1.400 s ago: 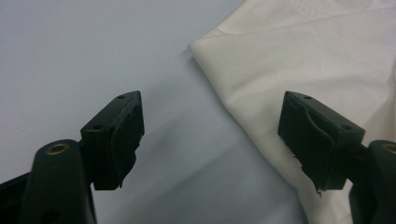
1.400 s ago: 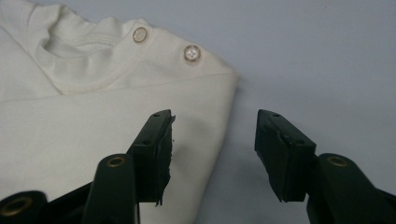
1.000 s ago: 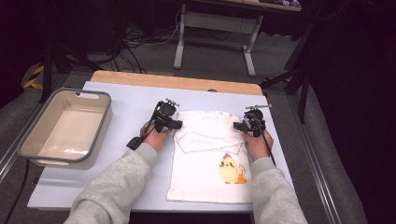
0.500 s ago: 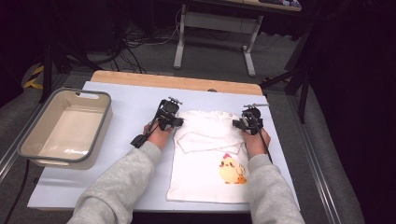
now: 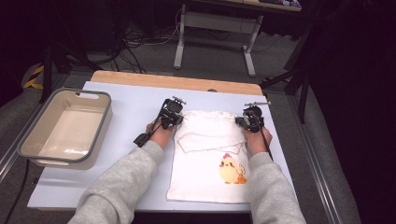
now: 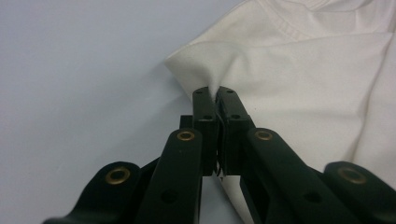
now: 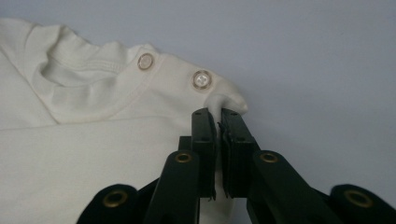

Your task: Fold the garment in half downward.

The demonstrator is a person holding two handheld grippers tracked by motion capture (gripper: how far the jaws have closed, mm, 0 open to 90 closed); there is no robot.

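The white T-shirt (image 5: 210,158) lies flat on the pale blue mat (image 5: 130,112), soft cotton knit with its sleeves folded inward across the chest and a ribbed collar at the far end. A yellow chick print (image 5: 231,171) sits on its lower front; no writing can be read. In the right gripper view, two pearly snap buttons (image 7: 201,80) line the shoulder seam. The left gripper (image 5: 171,116) is at the shirt's far left corner and the right gripper (image 5: 250,119) at its far right corner — both jaws have just been closing and now pinch a fold of the fabric. Left of the shirt stands a grey plastic tub (image 5: 28,140), rectangular with rounded corners. Beyond the shirt, the table's wooden edge (image 5: 177,81) shows past the mat.
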